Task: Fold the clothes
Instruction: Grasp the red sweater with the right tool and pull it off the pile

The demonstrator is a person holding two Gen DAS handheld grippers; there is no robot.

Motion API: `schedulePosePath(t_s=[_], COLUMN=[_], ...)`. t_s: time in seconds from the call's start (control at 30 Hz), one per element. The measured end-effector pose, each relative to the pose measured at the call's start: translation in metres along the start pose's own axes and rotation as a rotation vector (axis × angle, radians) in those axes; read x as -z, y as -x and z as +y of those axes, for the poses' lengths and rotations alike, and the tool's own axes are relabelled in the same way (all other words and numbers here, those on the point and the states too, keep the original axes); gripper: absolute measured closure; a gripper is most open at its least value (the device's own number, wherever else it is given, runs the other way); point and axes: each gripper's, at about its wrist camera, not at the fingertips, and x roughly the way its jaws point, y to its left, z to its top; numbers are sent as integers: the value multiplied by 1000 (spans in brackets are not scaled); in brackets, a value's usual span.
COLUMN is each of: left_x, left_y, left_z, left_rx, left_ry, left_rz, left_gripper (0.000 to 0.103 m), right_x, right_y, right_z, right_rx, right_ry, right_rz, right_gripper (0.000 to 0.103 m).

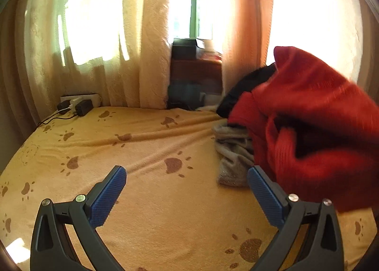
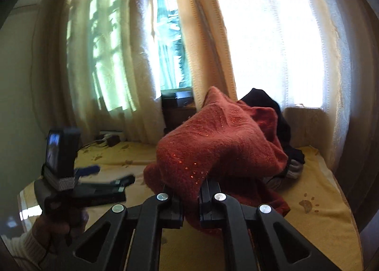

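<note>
Red knitted garment (image 2: pixel 220 143), flecked with sequins, is bunched and lifted above the bed (image 1: pixel 151 219), which is covered by a yellow paw-print blanket. The right gripper (image 2: pixel 190 196) has its jaws closed tightly on a fold of this garment. The left gripper (image 1: pixel 187 178) hovers with jaws spread wide and holds nothing. A grey garment (image 1: pixel 233 152) and a black garment (image 1: pixel 246 86) lie heaped toward the bed's far right edge, near the curtains (image 1: pixel 99 41).

Left hand-held gripper (image 1: pixel 187 179) gapes wide; right hand-held gripper (image 2: pixel 190 196) is clamped.
</note>
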Motion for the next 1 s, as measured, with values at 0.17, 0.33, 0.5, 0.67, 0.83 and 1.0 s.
schedulePosePath(t_s=[0.17, 0.33, 0.5, 0.67, 0.83, 1.0], left_x=[-14, 1, 15, 18, 23, 27], left_y=[13, 13, 9, 16, 16, 5], left_z=[43, 56, 54, 44, 41, 41], left_rx=[-42, -13, 35, 60, 92, 73], left_ry=[77, 59, 55, 20, 11, 5], left_rz=[-45, -2, 43, 13, 6, 40], left_gripper=[0, 0, 0, 0, 0, 0], right_x=[68, 104, 76, 39, 20, 28], right_y=[-4, -5, 4, -1, -54, -124], right_z=[56, 71, 35, -8, -63, -94], right_rx=[-190, -158, -65, 68, 173, 161], right_ry=[64, 110, -15, -129, -256, -346], right_rz=[219, 351, 227, 88, 101, 231], right_gripper=[93, 80, 30, 30, 30, 50])
